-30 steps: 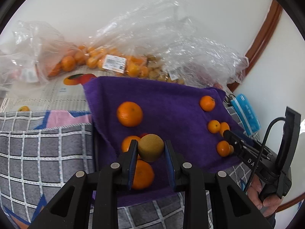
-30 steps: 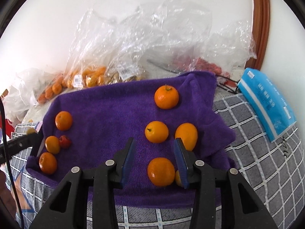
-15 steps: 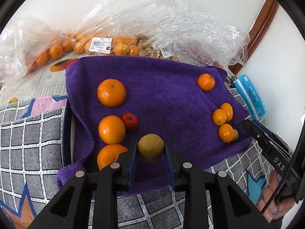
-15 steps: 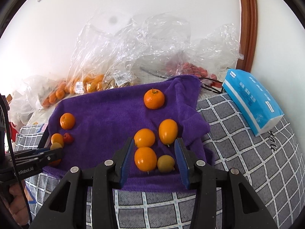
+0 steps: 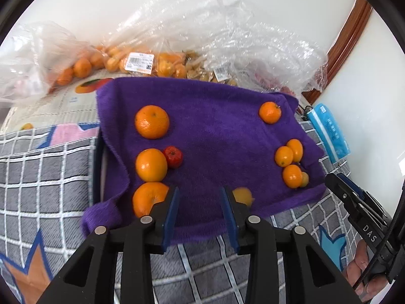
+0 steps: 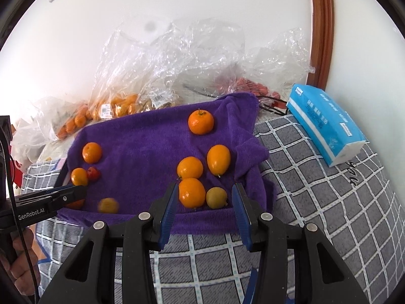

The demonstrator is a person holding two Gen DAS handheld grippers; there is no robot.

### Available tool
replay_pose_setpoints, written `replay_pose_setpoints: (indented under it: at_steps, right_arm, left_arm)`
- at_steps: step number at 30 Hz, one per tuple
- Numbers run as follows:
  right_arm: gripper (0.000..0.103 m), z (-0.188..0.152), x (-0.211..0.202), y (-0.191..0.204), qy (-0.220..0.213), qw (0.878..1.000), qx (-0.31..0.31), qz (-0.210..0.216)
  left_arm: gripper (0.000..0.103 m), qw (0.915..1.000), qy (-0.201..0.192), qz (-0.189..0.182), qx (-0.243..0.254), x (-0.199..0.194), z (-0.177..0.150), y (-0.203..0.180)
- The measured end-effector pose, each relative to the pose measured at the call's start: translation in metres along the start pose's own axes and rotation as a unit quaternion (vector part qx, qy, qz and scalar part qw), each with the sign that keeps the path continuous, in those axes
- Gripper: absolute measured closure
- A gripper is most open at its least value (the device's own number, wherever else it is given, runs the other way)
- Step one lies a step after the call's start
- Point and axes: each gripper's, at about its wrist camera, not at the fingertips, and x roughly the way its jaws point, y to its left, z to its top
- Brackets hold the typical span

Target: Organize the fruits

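Observation:
A purple towel (image 5: 215, 131) (image 6: 146, 152) lies on a grey checked blanket. Three oranges (image 5: 151, 121) and a small red fruit (image 5: 173, 156) sit along its left side. Several small oranges (image 5: 292, 176) (image 6: 191, 192) and a yellow-green fruit (image 6: 216, 197) cluster at its right side. My left gripper (image 5: 200, 202) is open and empty over the towel's near edge. A blurred yellow-brown fruit (image 5: 242, 196) (image 6: 108, 205) lies just right of it. My right gripper (image 6: 203, 200) is open, with an orange and the yellow-green fruit between its jaws.
Clear plastic bags of oranges and other fruit (image 5: 141, 60) (image 6: 121, 106) lie behind the towel against the white wall. A blue tissue pack (image 6: 326, 124) (image 5: 329, 131) rests on the blanket to the right. A wooden frame (image 6: 320, 25) stands at the far right.
My left gripper opened and let go of the yellow-brown fruit, which now sits blurred on the towel to its right. My right gripper pulled back slightly and opened wider.

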Motion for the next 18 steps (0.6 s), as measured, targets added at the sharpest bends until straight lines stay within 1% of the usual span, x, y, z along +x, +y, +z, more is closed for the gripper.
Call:
replay_pose_setpoints:
  at_steps: [3,5,8,13,14,15,18]
  right_arm:
    - [0.058,0.001,-0.018,0.004,-0.007,1.0,0.003,0.003]
    - [0.052,0.001,-0.033,0.008,-0.014,1.0,0.002,0.002]
    - [0.046,0.0,-0.057,0.015,-0.029,1.0,-0.003,0.0]
    - [0.037,-0.006,-0.099,0.024,-0.046,0.999,-0.008,-0.002]
    - [0.035,-0.008,-0.105,0.024,-0.047,0.999,-0.01,-0.003]
    - [0.034,-0.01,-0.113,0.025,-0.048,0.999,-0.012,-0.001]
    - [0.029,-0.019,-0.132,0.028,-0.044,0.999,-0.016,-0.002]
  left_arm:
    - [0.064,0.9998,-0.018,0.003,0.002,-0.024,-0.007,-0.004]
    - [0.06,0.9995,-0.032,0.006,0.003,-0.039,-0.012,-0.007]
    - [0.055,0.9983,-0.057,0.014,0.004,-0.068,-0.022,-0.012]
    - [0.044,0.9956,-0.09,0.023,0.007,-0.114,-0.042,-0.016]
    - [0.04,0.9946,-0.1,0.026,0.008,-0.124,-0.047,-0.018]
    - [0.036,0.9937,-0.108,0.029,0.01,-0.132,-0.051,-0.02]
    - [0.028,0.9905,-0.13,0.044,0.011,-0.154,-0.065,-0.027]
